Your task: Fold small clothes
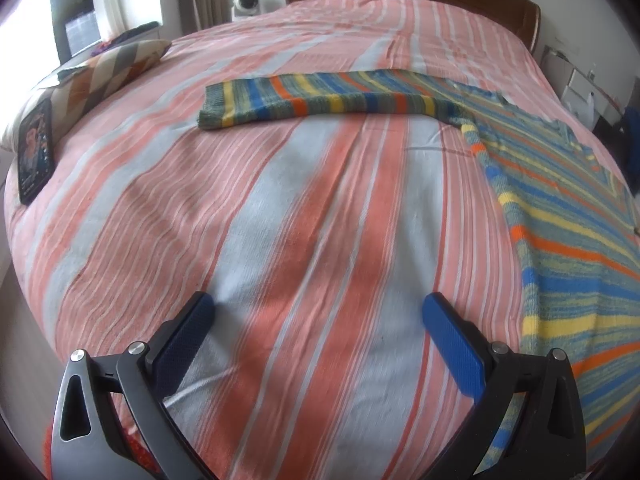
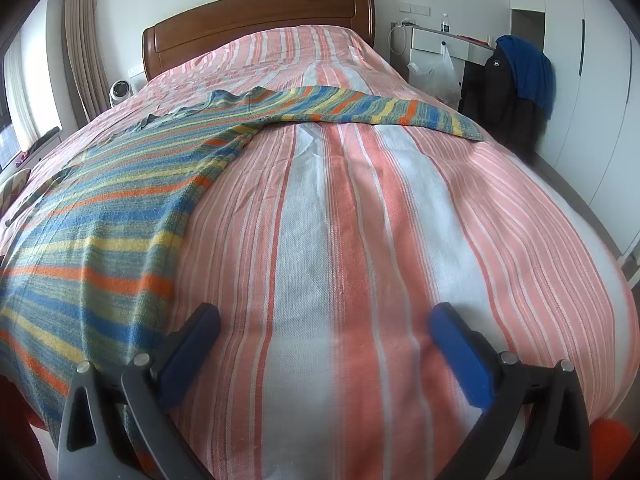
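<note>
Both claws, left gripper (image 1: 318,312) and right gripper (image 2: 324,322), hang released, empty. Striped sweater (image 2: 100,216) lies flat mid-bed (image 2: 360,220); advise pinching sleeve cuffs squarely, folding inward.

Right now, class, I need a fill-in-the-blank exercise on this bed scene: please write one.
1. Both sleeves of the sweater lie spread ____.
2. The left gripper and the right gripper are both ____.
3. The sweater lies on a striped ____.
4. The phone leans on a ____.

Missing words: out; open; bed; pillow

No text, label or number can be read anywhere.
</note>
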The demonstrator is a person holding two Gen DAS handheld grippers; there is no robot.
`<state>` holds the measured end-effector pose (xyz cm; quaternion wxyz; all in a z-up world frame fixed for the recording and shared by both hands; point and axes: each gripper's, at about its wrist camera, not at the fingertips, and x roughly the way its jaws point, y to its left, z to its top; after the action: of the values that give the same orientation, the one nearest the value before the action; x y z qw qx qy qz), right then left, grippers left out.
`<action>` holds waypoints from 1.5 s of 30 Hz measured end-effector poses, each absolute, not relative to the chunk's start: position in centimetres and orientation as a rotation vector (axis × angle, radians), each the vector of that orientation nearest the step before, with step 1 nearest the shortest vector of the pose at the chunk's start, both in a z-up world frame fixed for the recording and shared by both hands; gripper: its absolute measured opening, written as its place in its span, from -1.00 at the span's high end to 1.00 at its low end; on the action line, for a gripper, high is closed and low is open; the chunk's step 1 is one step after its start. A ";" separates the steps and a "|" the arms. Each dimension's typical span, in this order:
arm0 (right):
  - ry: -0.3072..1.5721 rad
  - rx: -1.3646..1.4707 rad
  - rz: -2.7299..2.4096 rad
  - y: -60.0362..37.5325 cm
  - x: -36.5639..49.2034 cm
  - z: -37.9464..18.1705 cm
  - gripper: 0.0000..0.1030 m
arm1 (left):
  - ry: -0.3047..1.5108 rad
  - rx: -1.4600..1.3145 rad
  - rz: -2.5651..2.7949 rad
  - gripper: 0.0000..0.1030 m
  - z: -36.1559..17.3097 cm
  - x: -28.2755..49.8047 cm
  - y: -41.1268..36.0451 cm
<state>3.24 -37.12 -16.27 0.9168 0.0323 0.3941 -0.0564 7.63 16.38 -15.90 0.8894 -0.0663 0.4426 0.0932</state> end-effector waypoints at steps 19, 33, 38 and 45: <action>0.829 0.058 -0.121 -36.9 3.2 -15.7 -1.00 | 0.918 -0.136 0.195 -0.99 -15.9 7.6 16.3; 0.748 0.927 -0.026 -58.7 12.2 -9.5 -0.67 | 0.913 -0.128 0.210 -0.99 -16.0 7.5 16.1; 0.762 1.202 -0.056 -63.7 15.7 -15.1 -0.31 | 0.911 -0.126 0.215 -0.99 -16.0 7.4 16.1; 0.812 1.208 -0.011 -64.7 19.7 -17.1 -0.16 | 0.905 -0.115 0.228 -0.99 -16.1 7.5 16.0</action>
<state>19.72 -64.74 -17.11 0.7468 0.5520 0.3710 -0.0048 7.52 15.99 -16.06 0.8916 -0.0553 0.4359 0.1099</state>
